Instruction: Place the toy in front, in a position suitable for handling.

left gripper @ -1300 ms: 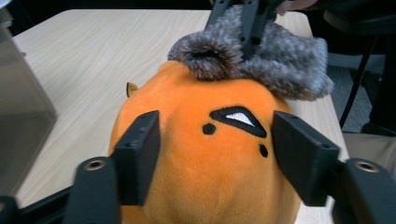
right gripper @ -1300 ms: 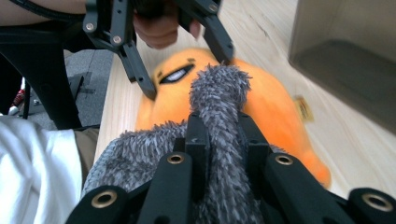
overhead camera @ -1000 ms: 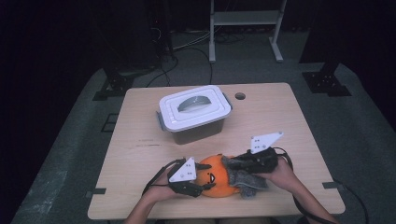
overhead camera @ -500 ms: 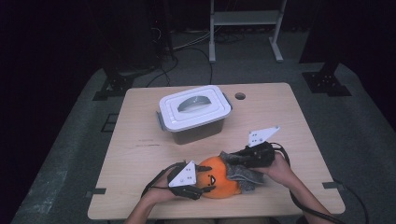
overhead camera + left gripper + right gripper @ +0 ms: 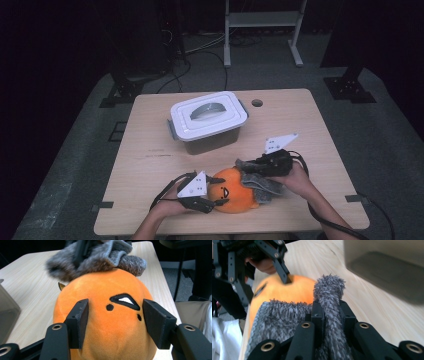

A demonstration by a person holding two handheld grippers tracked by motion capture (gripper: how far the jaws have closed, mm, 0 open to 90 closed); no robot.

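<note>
A round orange plush toy (image 5: 232,192) with a drawn face lies near the table's front edge. My left gripper (image 5: 205,204) grips it from the left, and in the left gripper view the left gripper (image 5: 115,315) has both black pads pressed into the sides of the orange plush toy (image 5: 100,290). A fuzzy grey cloth (image 5: 260,182) drapes over the plush's right end. My right gripper (image 5: 252,170) is shut on it. In the right gripper view the right gripper (image 5: 329,307) pinches a fold of the grey cloth (image 5: 279,317) against the orange plush toy (image 5: 294,290).
A translucent storage box with a white handled lid (image 5: 207,117) stands behind the plush at mid-table; the box (image 5: 384,270) looms close at the upper right of the right gripper view. A cable hole (image 5: 257,103) sits at the far edge. A metal stand (image 5: 262,20) is beyond the table.
My right gripper has shifted slightly to the left with the grey cloth, closer over the plush. The left gripper and the plush have stayed put.
</note>
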